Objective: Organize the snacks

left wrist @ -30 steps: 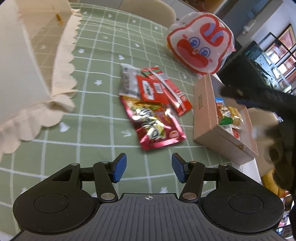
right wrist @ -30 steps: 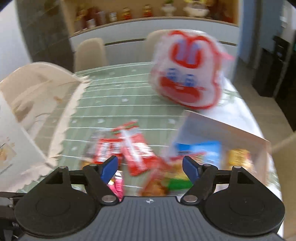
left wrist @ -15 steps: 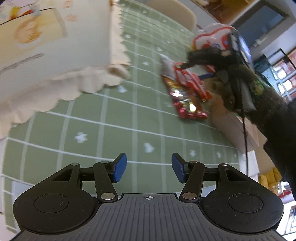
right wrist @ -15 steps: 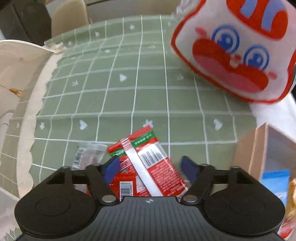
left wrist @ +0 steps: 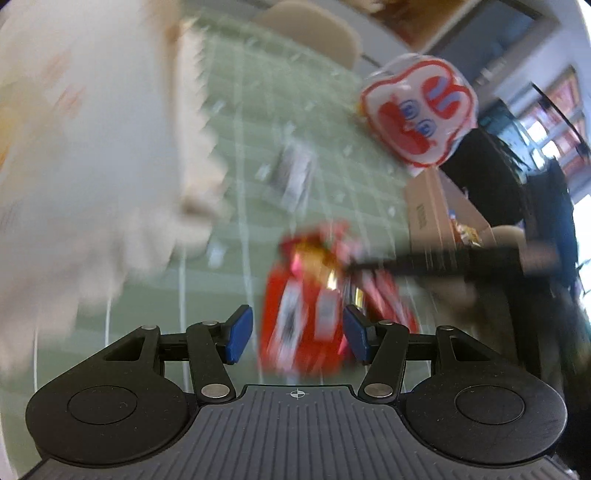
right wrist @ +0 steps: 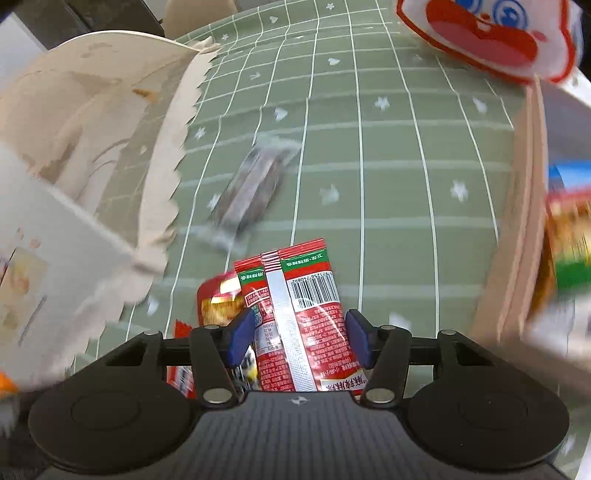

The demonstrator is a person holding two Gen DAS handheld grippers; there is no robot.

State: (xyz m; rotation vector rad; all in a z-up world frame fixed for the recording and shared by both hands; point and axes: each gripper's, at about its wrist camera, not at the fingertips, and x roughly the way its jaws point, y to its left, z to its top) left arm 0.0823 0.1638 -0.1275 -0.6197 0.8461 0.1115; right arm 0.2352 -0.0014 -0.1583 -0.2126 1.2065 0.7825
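Observation:
Red snack packets (right wrist: 295, 317) lie in a pile on the green checked tablecloth (right wrist: 388, 166). My right gripper (right wrist: 297, 339) is open and straddles the top red packet with the barcode; its blue pads sit at the packet's sides. A grey-wrapped snack (right wrist: 251, 192) lies farther off. In the blurred left wrist view my left gripper (left wrist: 297, 334) is open over the same red packets (left wrist: 306, 314), and the right gripper's black fingers (left wrist: 424, 264) reach in from the right. The cardboard box (right wrist: 517, 221) with snacks stands at the right.
A cream paper bag with scalloped edge (right wrist: 92, 147) lies on its side at the left. A white and red cartoon-face bag (right wrist: 487, 33) stands at the far right, also in the left wrist view (left wrist: 417, 114). A beige chair (left wrist: 310, 29) is behind the table.
My right gripper has come down and forward over the red packets. My left gripper has swung toward the pile, which is now between its fingers. The grey snack now lies apart from the pile.

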